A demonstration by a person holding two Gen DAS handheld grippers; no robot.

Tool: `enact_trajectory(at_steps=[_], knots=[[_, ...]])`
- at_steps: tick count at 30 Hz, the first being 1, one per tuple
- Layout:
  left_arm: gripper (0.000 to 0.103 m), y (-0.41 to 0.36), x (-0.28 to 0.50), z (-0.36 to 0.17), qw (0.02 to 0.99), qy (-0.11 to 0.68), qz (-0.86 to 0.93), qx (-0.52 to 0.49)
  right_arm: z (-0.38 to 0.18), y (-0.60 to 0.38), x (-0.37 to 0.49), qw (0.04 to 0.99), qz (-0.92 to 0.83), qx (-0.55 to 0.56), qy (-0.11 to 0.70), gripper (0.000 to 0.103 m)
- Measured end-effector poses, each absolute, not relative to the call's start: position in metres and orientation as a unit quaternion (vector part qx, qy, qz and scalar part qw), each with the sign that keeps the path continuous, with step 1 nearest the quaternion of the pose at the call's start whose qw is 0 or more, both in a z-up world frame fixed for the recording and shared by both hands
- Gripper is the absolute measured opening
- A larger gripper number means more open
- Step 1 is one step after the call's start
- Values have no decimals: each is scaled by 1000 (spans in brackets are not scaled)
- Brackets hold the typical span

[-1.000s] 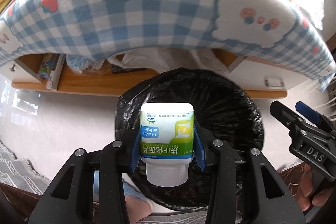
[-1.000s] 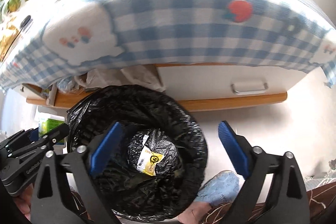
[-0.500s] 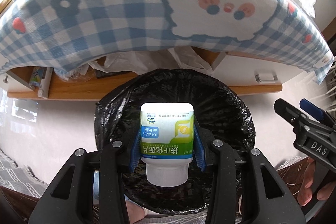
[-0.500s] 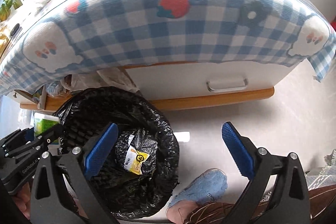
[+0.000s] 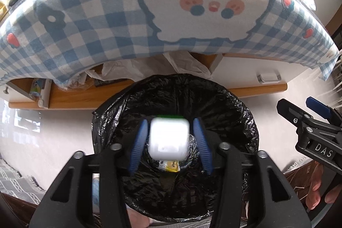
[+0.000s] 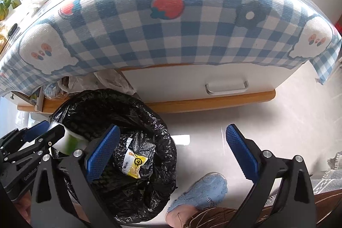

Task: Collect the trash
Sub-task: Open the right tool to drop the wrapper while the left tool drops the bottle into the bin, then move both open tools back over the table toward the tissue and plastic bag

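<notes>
Left wrist view: half a second ago the left gripper (image 5: 170, 143) clamped the white bottle (image 5: 169, 138) by its green label; now its blue ribbed pads (image 5: 139, 145) stand spread apart with a gap on each side of the bottle. The bottle shows only as a blurred, rounded white block with a green sliver at its top edge, loose between the pads and directly above the mouth of the bin (image 5: 235, 108). The bin is round and lined with crinkled, glossy black plastic. A yellow wrapper (image 5: 170, 165) lies at its bottom.

Right wrist view: compared with the earlier frame, the bin (image 6: 149, 121) sits further toward the left. The right gripper (image 6: 171, 151) is spread wide and holds nothing, its textured blue pads (image 6: 102, 152) well apart. At the bin's left rim the bottle (image 6: 70, 140) appears as a white and green smear beside the left gripper's tip. The yellow wrapper (image 6: 133, 165) rests crumpled inside the bin.
</notes>
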State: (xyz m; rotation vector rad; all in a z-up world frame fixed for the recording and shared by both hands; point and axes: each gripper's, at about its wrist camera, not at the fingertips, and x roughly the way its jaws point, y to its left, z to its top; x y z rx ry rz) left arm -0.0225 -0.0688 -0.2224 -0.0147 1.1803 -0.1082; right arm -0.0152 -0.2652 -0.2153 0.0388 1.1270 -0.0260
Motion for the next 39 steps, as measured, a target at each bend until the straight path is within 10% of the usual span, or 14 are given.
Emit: enact_trajectory(at_steps=[19,39], knots=[[96,-46,-31,-153,868,495,-32,-29,-167,-256,-23,873,-6,14,488,95],[97,-23,-54,-74,894,446,-15,-43,-74,-260,-45,908,-6,17,419,95]])
